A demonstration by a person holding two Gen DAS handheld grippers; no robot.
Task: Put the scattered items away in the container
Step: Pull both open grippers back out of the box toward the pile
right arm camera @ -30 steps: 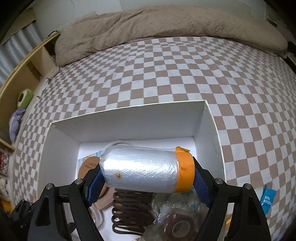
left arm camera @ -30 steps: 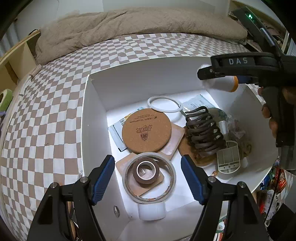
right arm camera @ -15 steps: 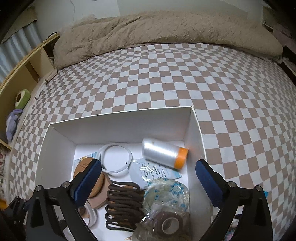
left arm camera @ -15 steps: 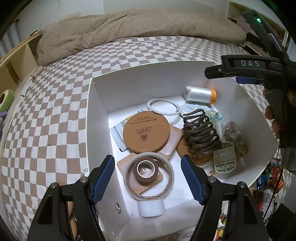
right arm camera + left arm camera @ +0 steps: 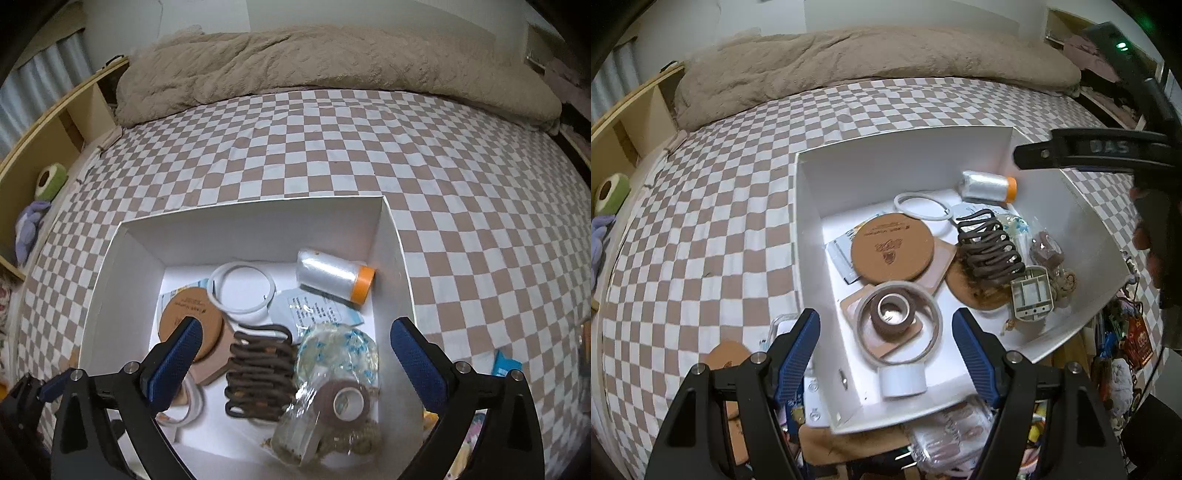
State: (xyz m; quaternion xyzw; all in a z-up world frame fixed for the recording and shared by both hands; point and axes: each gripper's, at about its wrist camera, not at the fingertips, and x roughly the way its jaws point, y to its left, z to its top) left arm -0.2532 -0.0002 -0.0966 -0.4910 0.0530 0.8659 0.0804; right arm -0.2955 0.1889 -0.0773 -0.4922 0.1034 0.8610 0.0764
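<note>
A white box [image 5: 905, 162] [image 5: 258, 218] sits on the checkered bed and holds several items. A clear film roll with an orange end [image 5: 988, 186] [image 5: 334, 275] lies at the box's back right corner. My right gripper [image 5: 295, 350] hangs open above the box with nothing between its fingers; its black body [image 5: 1089, 151] shows at the right of the left wrist view. My left gripper [image 5: 886, 354] is open over the box's near end, above a large tape ring [image 5: 899, 325] with a brown tape roll inside it. A cork disc [image 5: 892, 249], a white ring [image 5: 242, 288] and a brown claw clip [image 5: 990, 247] lie inside.
A beige blanket [image 5: 332, 70] lies across the far side of the bed. A wooden shelf [image 5: 44, 147] stands at the left. A cork coaster [image 5: 726, 360] lies on the bed left of the box. A blue packet [image 5: 506, 363] lies on the bed to the right.
My right gripper opened and let go of the film roll, which now lies in the box's back corner. Both grippers have drawn up and back from the box.
</note>
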